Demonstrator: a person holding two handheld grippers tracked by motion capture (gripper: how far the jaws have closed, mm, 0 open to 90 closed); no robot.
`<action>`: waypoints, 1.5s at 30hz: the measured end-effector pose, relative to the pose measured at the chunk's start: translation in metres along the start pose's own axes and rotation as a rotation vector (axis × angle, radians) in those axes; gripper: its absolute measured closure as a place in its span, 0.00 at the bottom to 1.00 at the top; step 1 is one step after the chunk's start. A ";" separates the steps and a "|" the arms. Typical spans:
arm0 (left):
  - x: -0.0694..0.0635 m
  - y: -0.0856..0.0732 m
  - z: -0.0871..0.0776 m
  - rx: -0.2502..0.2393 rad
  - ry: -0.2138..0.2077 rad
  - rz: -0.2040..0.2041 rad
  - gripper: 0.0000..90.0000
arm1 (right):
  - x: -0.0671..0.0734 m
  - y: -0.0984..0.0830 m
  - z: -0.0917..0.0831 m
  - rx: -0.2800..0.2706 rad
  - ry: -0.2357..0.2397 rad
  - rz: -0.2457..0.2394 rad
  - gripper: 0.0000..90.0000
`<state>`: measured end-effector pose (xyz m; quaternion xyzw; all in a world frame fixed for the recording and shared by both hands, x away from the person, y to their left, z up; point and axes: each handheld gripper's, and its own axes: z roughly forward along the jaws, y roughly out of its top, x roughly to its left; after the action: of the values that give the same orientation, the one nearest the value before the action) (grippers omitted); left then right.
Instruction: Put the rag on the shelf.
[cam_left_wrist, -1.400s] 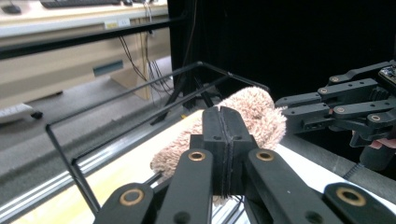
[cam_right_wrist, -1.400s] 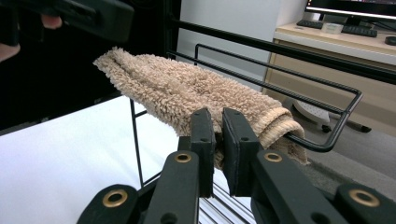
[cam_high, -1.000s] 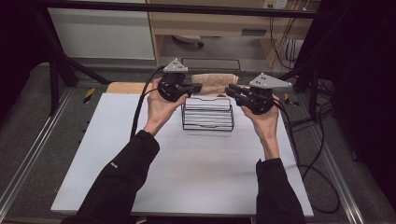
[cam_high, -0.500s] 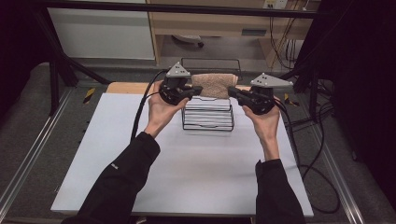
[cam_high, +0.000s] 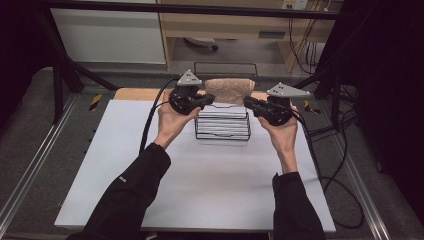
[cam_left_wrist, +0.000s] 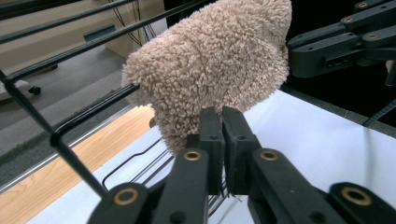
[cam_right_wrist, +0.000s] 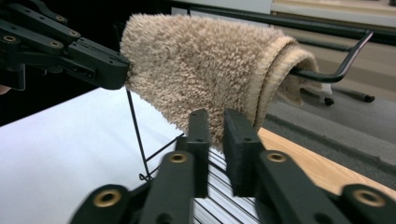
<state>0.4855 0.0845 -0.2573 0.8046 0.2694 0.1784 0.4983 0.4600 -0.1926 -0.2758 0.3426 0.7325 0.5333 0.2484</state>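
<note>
Spread across the frame: a white bench (cam_high: 200, 190), with a black wire rack (cam_high: 222, 131) standing at its far middle. Draped over the rack's far top rail: a beige fluffy towel (cam_high: 229, 90), folded over the wire. Its long axis runs left to right across the bench along that rail, with its ends pointing toward the two hands.

At the towel's left end: left tongs (cam_high: 209, 99), pressed almost together with only a hairline slit, having just eased apart slightly. Nothing visible in the slit. Towel pile right at the tips; touching or not, cannot tell.

At the towel's right end: right tongs (cam_high: 248, 102), parted by a narrow gap, having just opened a little. Towel hem just beyond the tips, not pinched.

Compared with half a second ago: hands, rack and towel in the same places.
</note>
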 end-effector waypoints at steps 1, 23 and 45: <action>0.000 0.000 -0.002 -0.001 -0.001 -0.003 0.93 | 0.000 0.000 -0.002 -0.002 0.002 0.001 0.87; 0.006 -0.075 -0.043 0.101 -0.007 -0.041 0.38 | 0.002 -0.033 -0.032 0.056 0.025 0.078 0.23; 0.015 -0.197 -0.084 0.153 0.039 -0.154 0.11 | 0.004 -0.113 -0.037 0.153 0.069 0.161 0.01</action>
<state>0.4003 0.2232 -0.3972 0.8136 0.3527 0.1341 0.4423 0.4038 -0.2339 -0.3725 0.3996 0.7493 0.5055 0.1526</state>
